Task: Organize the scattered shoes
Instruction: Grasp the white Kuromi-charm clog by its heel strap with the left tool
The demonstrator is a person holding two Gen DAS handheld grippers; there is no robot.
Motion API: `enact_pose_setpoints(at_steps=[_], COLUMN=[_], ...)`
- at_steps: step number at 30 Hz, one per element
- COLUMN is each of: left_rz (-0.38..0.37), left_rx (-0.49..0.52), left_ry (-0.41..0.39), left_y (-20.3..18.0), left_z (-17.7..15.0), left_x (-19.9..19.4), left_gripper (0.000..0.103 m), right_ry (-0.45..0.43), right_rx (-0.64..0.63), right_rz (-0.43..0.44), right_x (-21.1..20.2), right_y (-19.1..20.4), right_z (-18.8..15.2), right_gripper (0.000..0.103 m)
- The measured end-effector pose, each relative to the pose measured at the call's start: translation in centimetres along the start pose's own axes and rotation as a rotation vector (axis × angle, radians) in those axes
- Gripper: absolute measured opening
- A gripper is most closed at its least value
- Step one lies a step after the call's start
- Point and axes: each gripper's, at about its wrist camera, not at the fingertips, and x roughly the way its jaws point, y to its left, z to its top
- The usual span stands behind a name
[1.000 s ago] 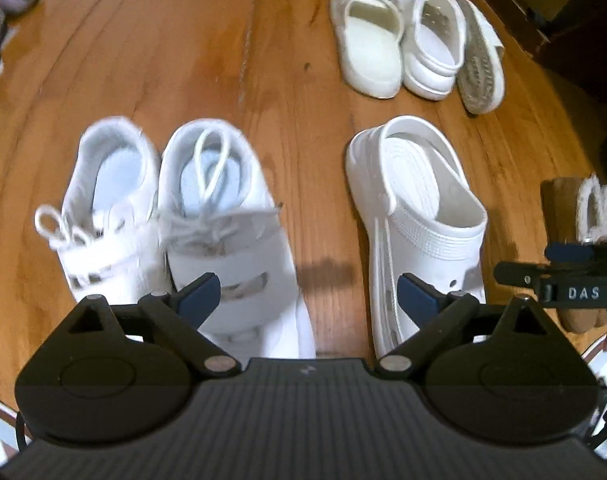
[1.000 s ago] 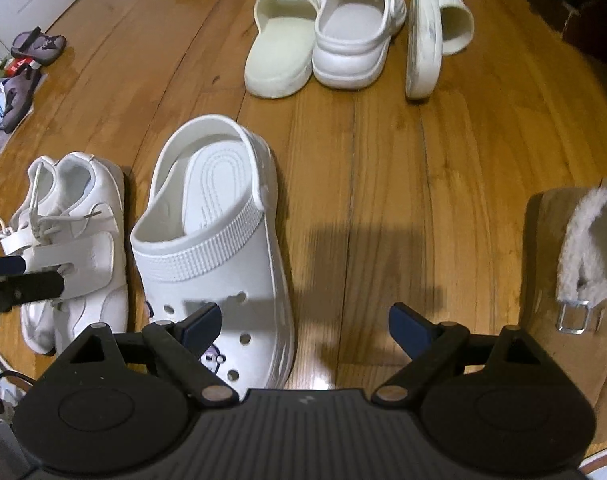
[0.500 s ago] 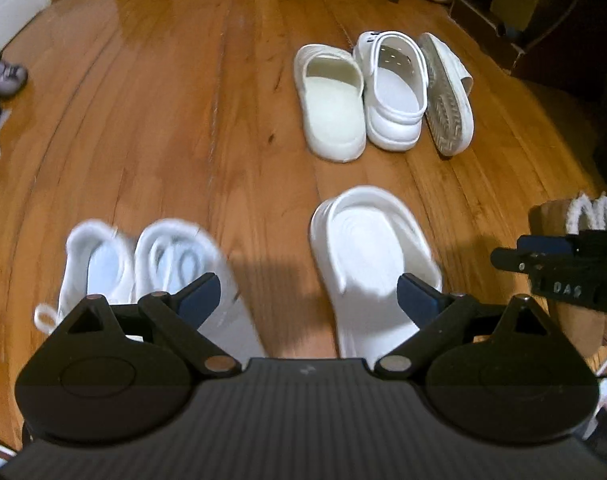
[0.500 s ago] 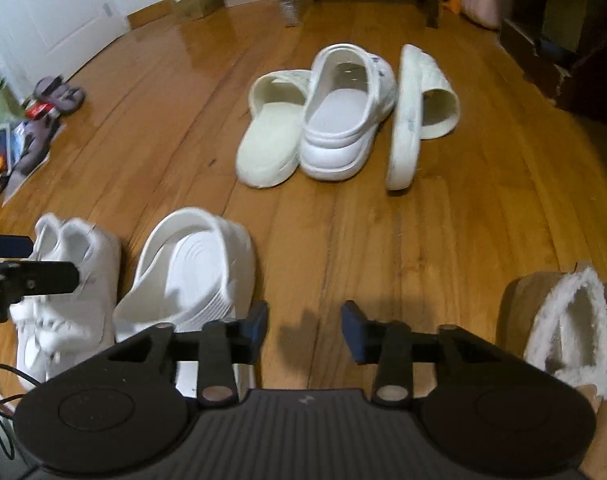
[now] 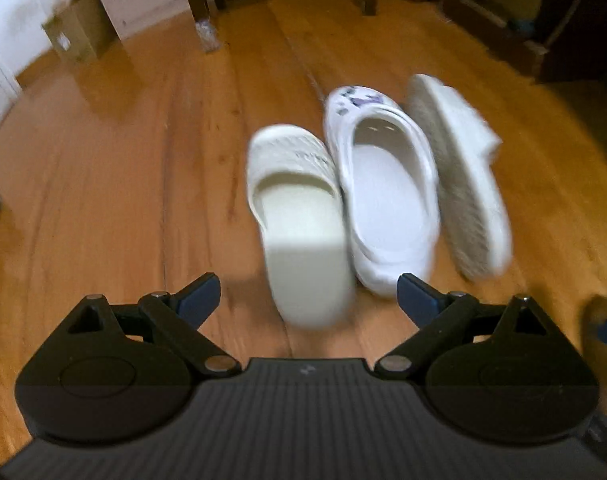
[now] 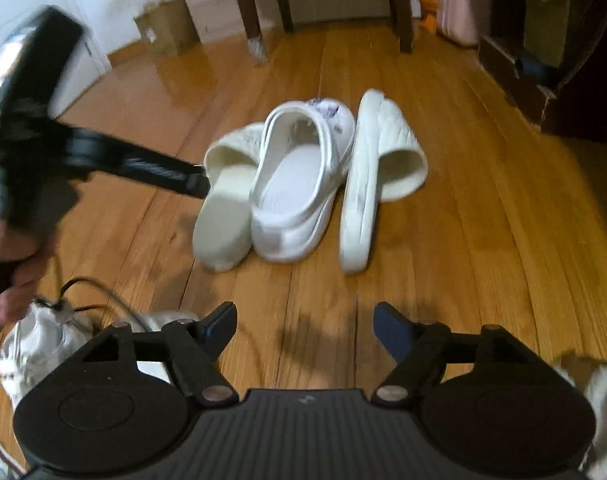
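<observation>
Clog (image 5: 387, 196) lies lengthwise — heel toward camera, toe pointing away.

Floor (image 6: 443, 260): glossy varnished wood planks. White clog (image 6: 299, 184): smooth moulded foam, matt. Tipped slide (image 5: 459, 184): rough, finely textured sole.

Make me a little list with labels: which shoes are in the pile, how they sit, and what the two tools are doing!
floor: wooden boards
pile: three pale shoes side by side
cream slide: upright, left of the pile
white clog: middle, upright, purple charms on its toe
tipped slide: on its edge, sole showing, right of the pile
left tool: open, nothing between its fingers, near the cream slide's heel
right tool: open, empty; its jaws have just been opening
nearby: white sneaker, low left in the right view
</observation>
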Motion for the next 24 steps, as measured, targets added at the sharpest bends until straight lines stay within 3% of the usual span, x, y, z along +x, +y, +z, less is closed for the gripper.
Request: enact_pose_setpoints(at_steps=[3,11,13,18,20,21,22,23,24], left_rz=[0.037,0.090,0.129,0.078,0.112,0.115,0.105,0.105,0.105], left_rx=[0.011,0.117,0.154,0.159,0.171,0.174,0.174,0.156,0.135], left_ry=[-0.014,-0.080,-0.062,-0.092,-0.075,-0.084,-0.109,-0.109,-0.108], left_y=[-0.6,-3.2,-3.8,-4.6,-5.3,-5.5,-5.6,-5.5,-5.5], left_z=[2.3,4.4,4.7,5.7,6.4,6.5,6.6,6.7,6.8], left_x=[2.8,6.6,8.2,9.7,10.8,10.9,11.0,11.0,11.0], left_gripper=[0.088,0.088,0.087,0.091,0.090,0.078,0.059,0.012,0.013], right_ry=[0.021,0.135,0.145,0.155,0.159,0.159,0.161,0.161,0.158], right_rx=[-0.004,-0.048,-0.039,-0.045,-0.059,-0.067,-0.077,-0.080,-0.076], right_rz=[-0.005,-0.098,-0.100,-0.062,-0.062,-0.067,-0.074,-0.079,-0.086], right_x=[1.8,6.9,7.1,6.9,6.6,6.3,6.0,6.0,6.0], right_y=[-1.2,-2.6,-2.8,-2.3,-2.0,-1.9,-2.0,-2.1,-2.4], right_z=[1.0,3.5,3.7,3.4,3.2,3.1,2.9,2.9,2.9], right_gripper=[0.076,0.078,0.078,0.081,0.082,0.082,0.083,0.084,0.085])
